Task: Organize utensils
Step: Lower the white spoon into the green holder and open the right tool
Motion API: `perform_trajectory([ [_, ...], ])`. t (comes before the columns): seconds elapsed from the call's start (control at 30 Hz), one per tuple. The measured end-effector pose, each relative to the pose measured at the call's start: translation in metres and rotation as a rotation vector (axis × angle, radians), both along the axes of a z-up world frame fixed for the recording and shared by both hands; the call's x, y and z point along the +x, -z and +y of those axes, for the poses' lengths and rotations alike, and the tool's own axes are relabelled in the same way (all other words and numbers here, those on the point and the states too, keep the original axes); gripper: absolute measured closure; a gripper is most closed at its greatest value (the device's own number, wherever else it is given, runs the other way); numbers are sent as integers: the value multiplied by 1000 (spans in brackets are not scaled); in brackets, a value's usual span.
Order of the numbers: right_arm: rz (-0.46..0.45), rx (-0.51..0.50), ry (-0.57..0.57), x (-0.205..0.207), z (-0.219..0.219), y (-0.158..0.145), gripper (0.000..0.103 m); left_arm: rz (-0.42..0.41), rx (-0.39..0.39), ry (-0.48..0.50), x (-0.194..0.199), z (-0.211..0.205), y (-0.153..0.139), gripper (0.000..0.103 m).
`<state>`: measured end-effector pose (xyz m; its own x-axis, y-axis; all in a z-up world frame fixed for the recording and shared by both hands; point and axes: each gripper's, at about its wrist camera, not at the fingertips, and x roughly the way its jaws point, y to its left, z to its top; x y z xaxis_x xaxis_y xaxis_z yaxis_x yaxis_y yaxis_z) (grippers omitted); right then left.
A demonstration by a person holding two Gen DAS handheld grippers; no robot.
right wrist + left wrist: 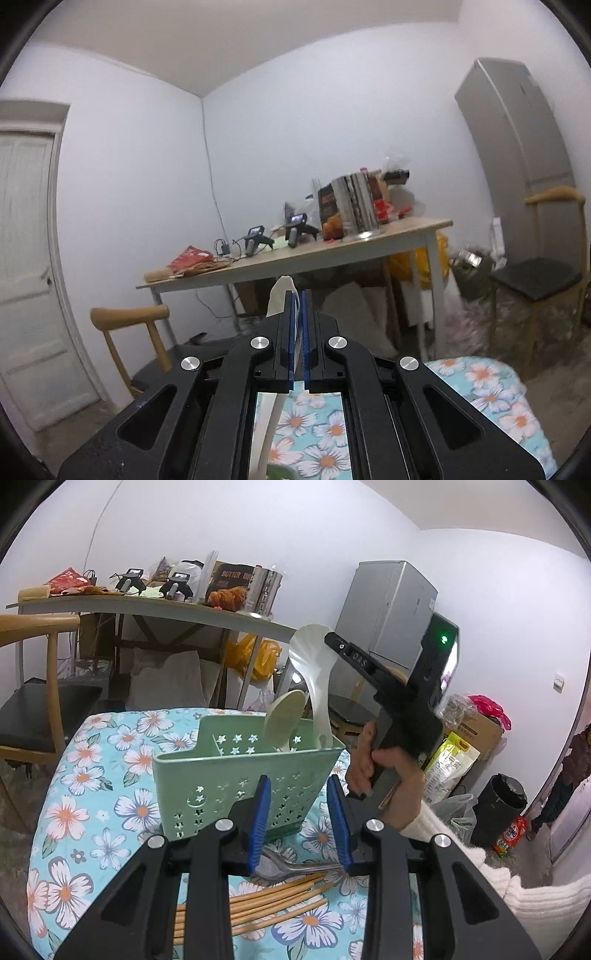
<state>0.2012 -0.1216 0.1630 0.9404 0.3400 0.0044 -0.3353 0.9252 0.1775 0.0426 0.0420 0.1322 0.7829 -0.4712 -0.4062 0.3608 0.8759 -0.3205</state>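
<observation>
The table (74, 775), under a turquoise cloth printed with white and orange flowers, fills the lower half of the left wrist view. On it stands the green utensil holder (236, 782), a perforated plastic caddy with star-shaped holes and an inner divider, upright near the centre of that view. A cream spoon (284, 720) leans out of its far compartment, bowl up, towards twelve o'clock. Beside it, at one o'clock from the holder, a white rice paddle (314, 664) stands with its handle end down inside the holder's far right corner and its broad blade above the rim.

The right gripper (334, 638) reaches in from three o'clock, held in a hand (388, 771) with a white knit sleeve, and its tip meets the paddle's blade. In the right wrist view the right gripper (298, 314) has its blue pads pressed almost together on a thin pale edge, the white rice paddle (280, 295), which pokes out beyond the tips towards twelve o'clock and runs down beneath the frame.

The left gripper (299, 812) stands partly open just in front of the holder at six o'clock, with nothing between its blue pads. Below it, at six o'clock from the holder, lie a metal spoon (291, 867) and a bundle of bamboo chopsticks (266, 904), flat on the cloth.
</observation>
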Motion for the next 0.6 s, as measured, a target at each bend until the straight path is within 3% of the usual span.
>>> perform_trajectory([
  [0.07, -5, -13, -15, -6, 3, 6, 101, -1, -10, 6, -1, 0, -1, 73],
  [0.23, 104, -30, -99, -13, -6, 24, 99, -37, -20, 18, -9, 0, -7, 73],
  [0.5, 296, -138, -263, -30, -5, 41, 98, -21, -16, 34, -13, -3, -4, 73],
  [0.57, 307, -130, -270, -41, -10, 43, 90, -20, -22, 36, -14, -1, -5, 73],
  [0.6, 313, -122, -256, -45, -13, 42, 73, -19, -25, 39, -15, -2, -5, 73],
])
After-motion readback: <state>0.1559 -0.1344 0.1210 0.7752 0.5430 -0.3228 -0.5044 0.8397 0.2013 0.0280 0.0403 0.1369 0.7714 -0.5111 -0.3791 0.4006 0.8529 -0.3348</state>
